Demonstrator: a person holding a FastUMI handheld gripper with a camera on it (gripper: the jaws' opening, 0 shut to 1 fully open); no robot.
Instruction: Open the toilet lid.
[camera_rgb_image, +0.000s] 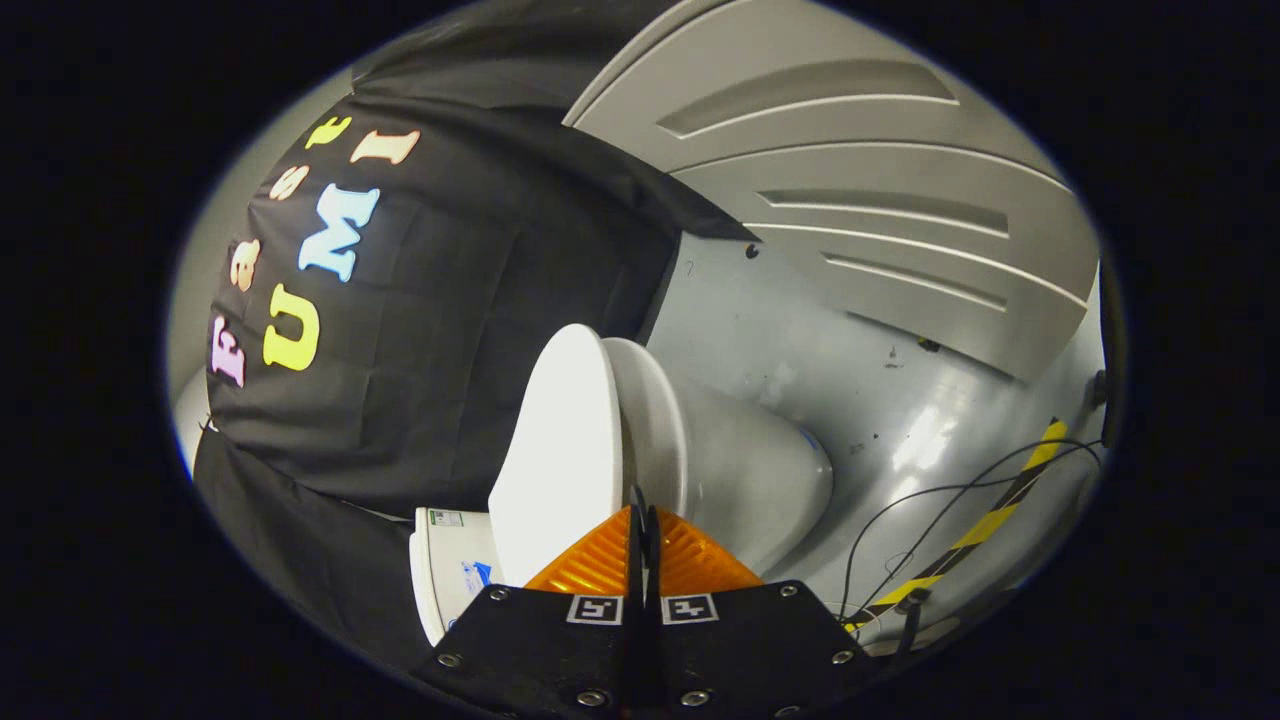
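Two orange fingers (643, 545) meet at their tips, pressed together with no gap visible, at the lid's edge; whether they pinch it I cannot tell. Just beyond them the white toilet lid (560, 450) stands partly raised off the seat (655, 430) and bowl (750, 480). Its smooth rim could slip free, I judge, and drop shut. The bowl's inside is hidden. Farther off, cables (930, 510) trail across the grey floor (850, 370).

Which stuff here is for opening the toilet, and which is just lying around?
For the job:
- lid, just ahead of the fingers
- toilet
- tongs, fingers closed together, tips at the lid's edge

Just lying about:
- cables on the floor
- striped tape
- grey panels
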